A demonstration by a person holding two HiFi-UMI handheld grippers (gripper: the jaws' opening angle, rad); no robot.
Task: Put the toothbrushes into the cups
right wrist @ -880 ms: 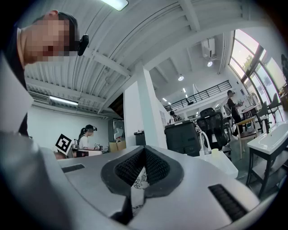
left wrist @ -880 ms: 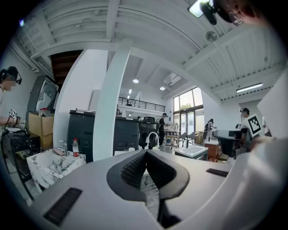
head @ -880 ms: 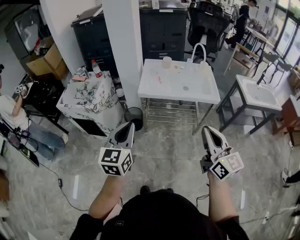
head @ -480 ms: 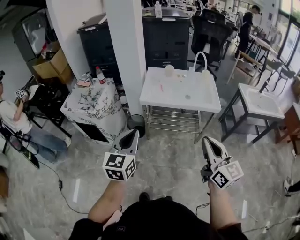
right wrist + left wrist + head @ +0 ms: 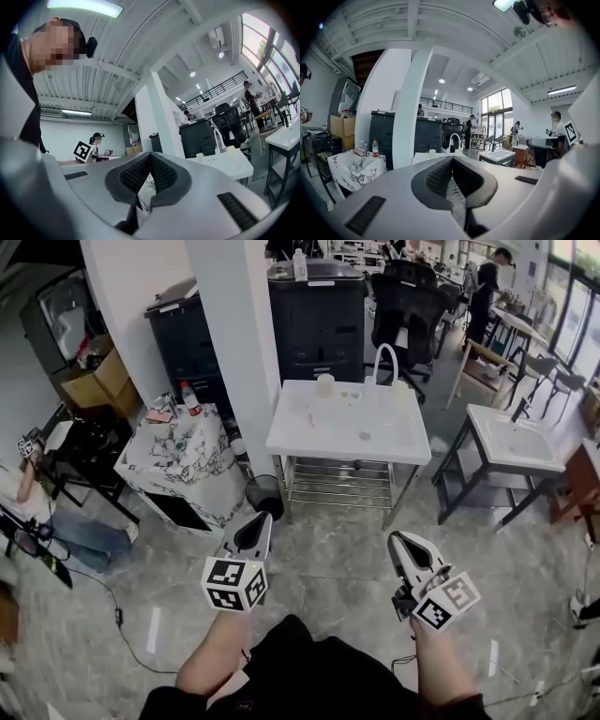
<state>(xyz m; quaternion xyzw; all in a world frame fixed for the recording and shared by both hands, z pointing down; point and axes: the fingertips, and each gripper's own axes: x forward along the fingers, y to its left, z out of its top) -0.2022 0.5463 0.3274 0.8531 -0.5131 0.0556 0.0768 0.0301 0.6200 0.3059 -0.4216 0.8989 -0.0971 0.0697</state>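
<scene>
1. Head view: left gripper [image 5: 260,521] and right gripper [image 5: 397,541] both closed and empty, well short of the white table [image 5: 394,439]. Cups [image 5: 325,383] stand at its far edge. A pinkish sliver [image 5: 308,416] is likely a toothbrush: light, stiff, thin, so pinch mid-handle.
2. Left gripper view: jaws together, nothing between.
3. Right gripper view: jaws together, empty; the cups are pale and small.

White pillar [image 5: 236,381] stands far centre, marbled counter [image 5: 192,457] with a red-capped bottle [image 5: 190,398] to its left, black bin [image 5: 264,496] at its foot.
</scene>
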